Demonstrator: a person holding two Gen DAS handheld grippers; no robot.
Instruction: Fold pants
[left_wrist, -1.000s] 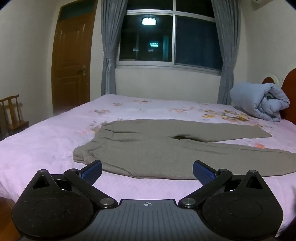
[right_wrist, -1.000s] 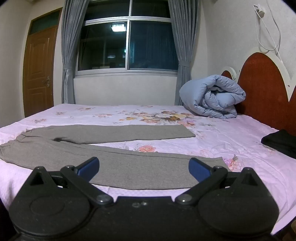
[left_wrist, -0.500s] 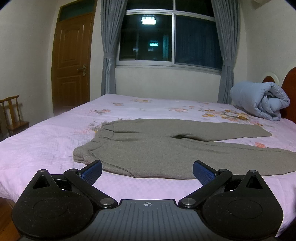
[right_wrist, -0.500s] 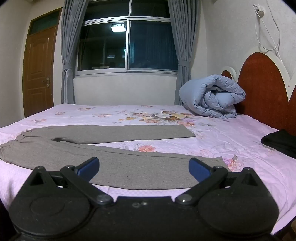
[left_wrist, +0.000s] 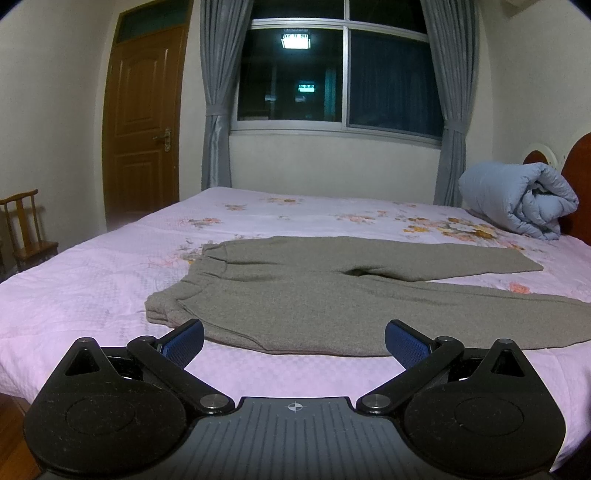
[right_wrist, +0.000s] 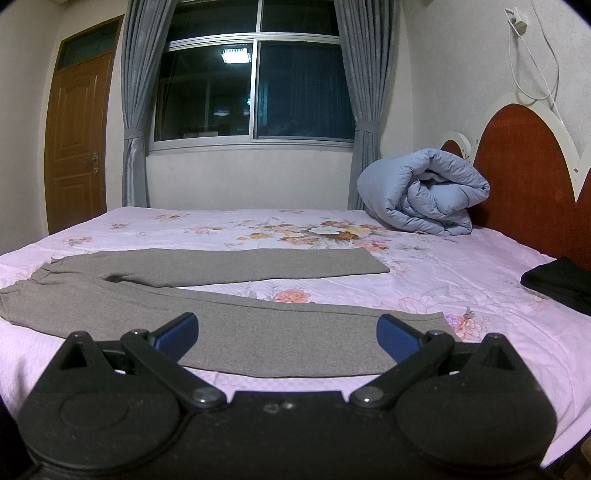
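Both your tools, the left tool (left_wrist: 294, 338) and the right tool (right_wrist: 287, 332), are spread wide and hold nothing, just short of the bed's near edge. The grey pants (left_wrist: 332, 291) lie flat and unfolded on the bed (left_wrist: 92, 280), legs parted. Every fold remains. A rolled quilt (right_wrist: 424, 192) sits at the far headboard corner.

The left hand-held gripper (left_wrist: 294, 341) has edged slightly toward the pants (left_wrist: 332, 291).
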